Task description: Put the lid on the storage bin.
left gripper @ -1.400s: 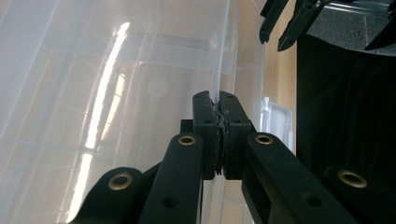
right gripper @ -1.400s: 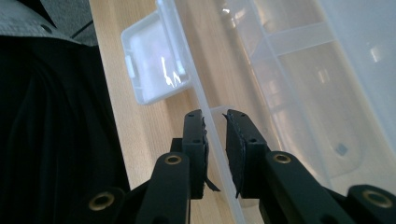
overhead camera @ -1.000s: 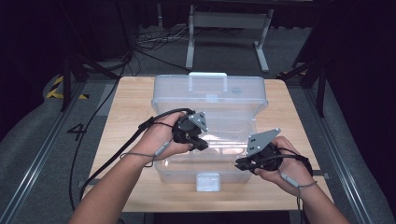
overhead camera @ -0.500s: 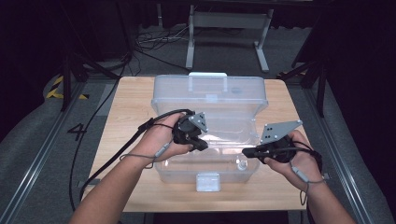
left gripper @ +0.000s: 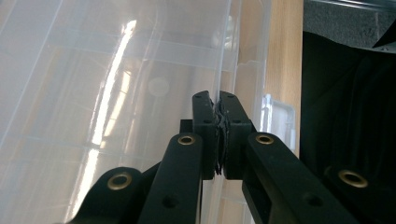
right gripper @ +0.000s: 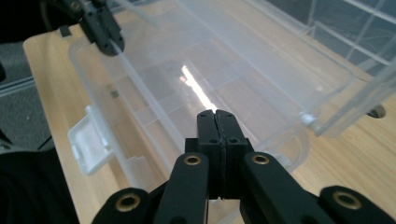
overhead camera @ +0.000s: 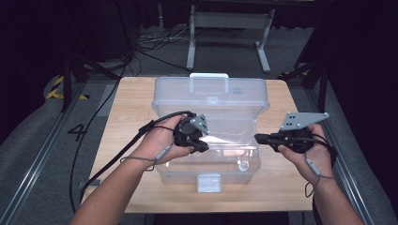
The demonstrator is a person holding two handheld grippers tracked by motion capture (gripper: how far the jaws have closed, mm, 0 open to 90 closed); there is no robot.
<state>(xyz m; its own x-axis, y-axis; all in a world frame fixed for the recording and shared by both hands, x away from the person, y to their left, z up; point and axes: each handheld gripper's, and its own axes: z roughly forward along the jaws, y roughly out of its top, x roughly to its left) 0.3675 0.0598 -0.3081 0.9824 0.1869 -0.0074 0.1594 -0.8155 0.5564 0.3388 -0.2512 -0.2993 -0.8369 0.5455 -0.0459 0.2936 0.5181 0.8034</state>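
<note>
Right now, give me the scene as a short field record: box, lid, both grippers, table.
box: clear plastic box on the table, latch tab on its near wall
lid: open, standing up behind the box, handle on top
left gripper: shut on the box's near wall, fingers either side of the wall
right gripper: shut, nothing between its fingers, held at the box's right end, not touching it
table: light wood

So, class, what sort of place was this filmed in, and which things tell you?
Probably a lab or recording workspace, not a home: a small wooden table stands on grey carpet among dark surroundings, loose cables run across the floor, and a metal stand waits behind.
</note>
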